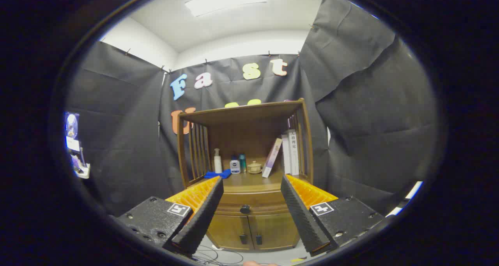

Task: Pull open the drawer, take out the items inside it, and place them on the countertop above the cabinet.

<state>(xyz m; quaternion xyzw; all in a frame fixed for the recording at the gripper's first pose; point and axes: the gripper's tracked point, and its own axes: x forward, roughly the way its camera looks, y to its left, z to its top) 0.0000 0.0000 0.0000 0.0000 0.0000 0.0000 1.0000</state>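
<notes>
One wooden cabinet (249,203) is seen, with one closed drawer (251,205), two lower doors (253,231), three bottles (234,164), one blue cloth (217,174) and three upright books (288,152); the tool (251,192) is spread wide.

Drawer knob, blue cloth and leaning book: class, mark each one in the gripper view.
Drawer knob (245,208): gripper view, centre of the dark knob.
Blue cloth (217,174): gripper view, middle of the folded cloth.
Leaning book (272,157): gripper view, middle of its cover.
</notes>
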